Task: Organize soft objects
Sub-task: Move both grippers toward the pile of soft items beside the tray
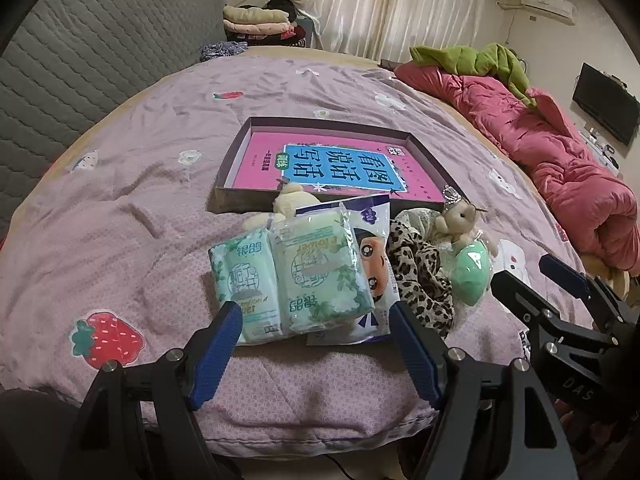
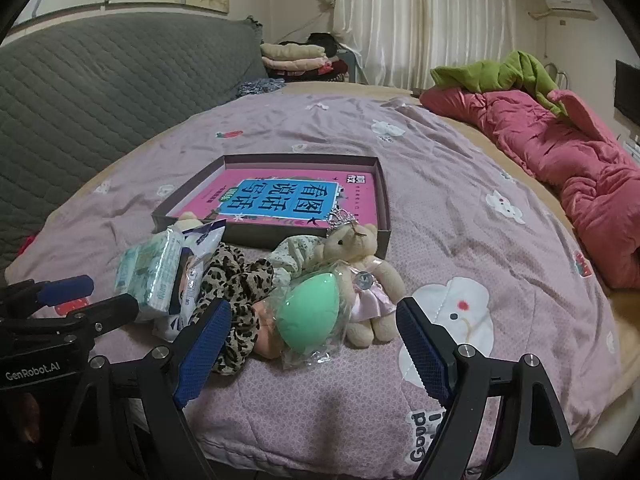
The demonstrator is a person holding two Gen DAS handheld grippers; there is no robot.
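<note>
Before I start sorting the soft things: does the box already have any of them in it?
No. The box holds only a pink book; the teddy bear lies outside, against its near wall.

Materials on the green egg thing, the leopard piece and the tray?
Green egg: looks like matte foam sponge inside a clear crinkly plastic bag with glare.
Leopard piece: soft printed fabric, gathered in folds, probably a scrunchie or scarf.
Tray: seemingly rigid cardboard, dull dark walls, straight edges.
</note>
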